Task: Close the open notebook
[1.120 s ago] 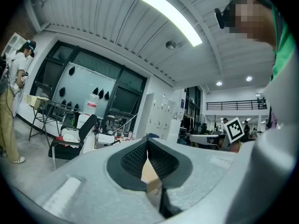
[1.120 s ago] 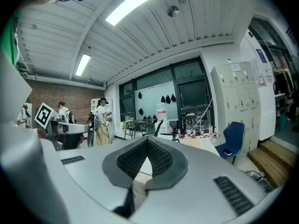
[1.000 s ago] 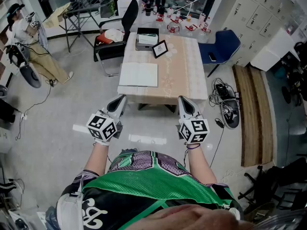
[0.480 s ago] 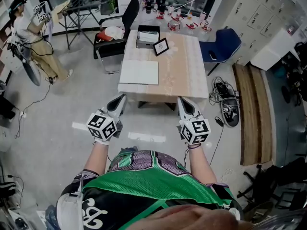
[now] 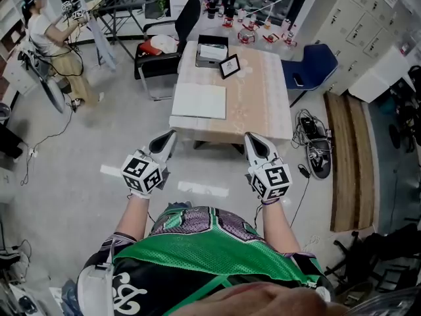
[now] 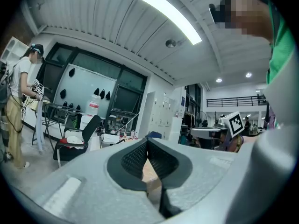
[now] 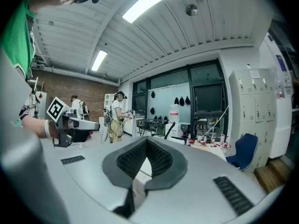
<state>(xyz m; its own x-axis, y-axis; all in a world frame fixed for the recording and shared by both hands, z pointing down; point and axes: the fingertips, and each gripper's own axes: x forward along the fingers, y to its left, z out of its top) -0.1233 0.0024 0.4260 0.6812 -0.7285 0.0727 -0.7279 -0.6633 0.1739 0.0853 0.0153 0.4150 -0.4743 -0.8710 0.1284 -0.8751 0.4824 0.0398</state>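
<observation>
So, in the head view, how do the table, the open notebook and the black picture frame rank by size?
1. table, by far the largest.
2. open notebook.
3. black picture frame, smallest; it stands farther back, yet the gap looks clear.

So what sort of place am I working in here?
Probably a lab or workshop: lockers along one wall, a table with an open notebook, and another person handling equipment nearby.

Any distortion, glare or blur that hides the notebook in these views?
Head view: evenly lit, sharp, edges bowed; notebook plain on the table. Left gripper view: fisheye, dark corners, ceiling light blown out. Right gripper view: same fisheye, its light strip glaring too.
</observation>
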